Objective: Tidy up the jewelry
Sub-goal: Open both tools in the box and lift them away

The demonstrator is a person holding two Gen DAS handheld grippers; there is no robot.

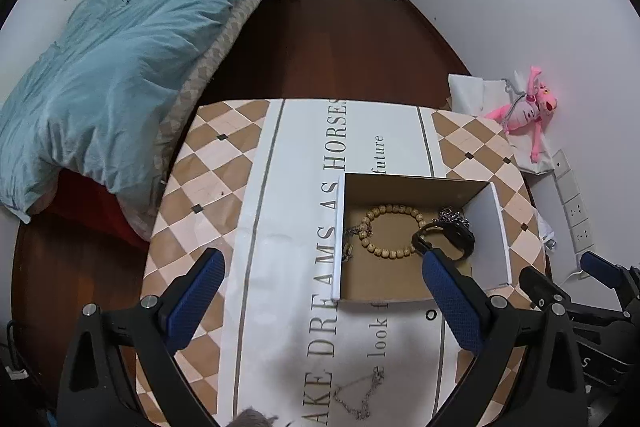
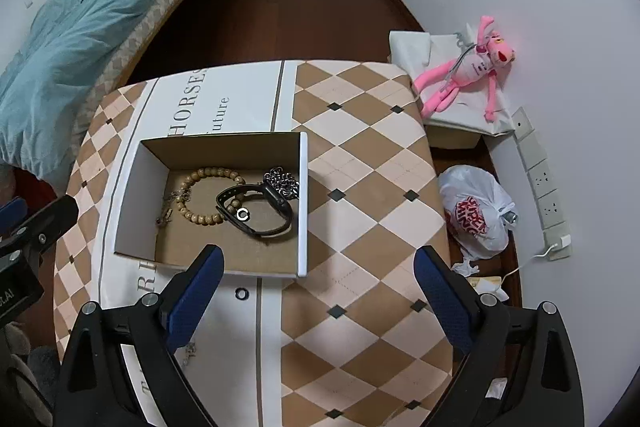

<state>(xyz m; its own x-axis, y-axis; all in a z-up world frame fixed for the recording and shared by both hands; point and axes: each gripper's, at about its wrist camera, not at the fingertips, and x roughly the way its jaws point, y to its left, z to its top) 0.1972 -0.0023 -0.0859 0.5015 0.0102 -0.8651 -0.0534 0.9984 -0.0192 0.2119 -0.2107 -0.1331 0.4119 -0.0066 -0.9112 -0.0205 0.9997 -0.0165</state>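
Observation:
An open cardboard box [image 1: 496, 231] [image 2: 303, 203] stands on the table. Inside lie a wooden bead bracelet [image 1: 394, 231] [image 2: 200, 199], a black watch [image 1: 452, 237] [image 2: 258, 207], a silver chain [image 1: 454, 216] [image 2: 282, 181], a small silver ring [image 2: 242, 214] and a small metal piece [image 1: 347, 251] [image 2: 165, 216]. On the cloth outside lie a black ring [image 1: 432, 315] [image 2: 241, 294] and a thin chain necklace [image 1: 360, 397] [image 2: 188, 349]. My left gripper [image 1: 324, 301] is open and empty, near the box's front. My right gripper [image 2: 318, 291] is open and empty, right of the box front.
The table has a checkered cloth [image 1: 208, 171] [image 2: 360, 155]. A bed with a blue duvet [image 1: 120, 75] is at the left. A pink plush toy [image 2: 468, 67] and a white plastic bag [image 2: 476, 215] lie at the right, by wall sockets [image 2: 540, 167].

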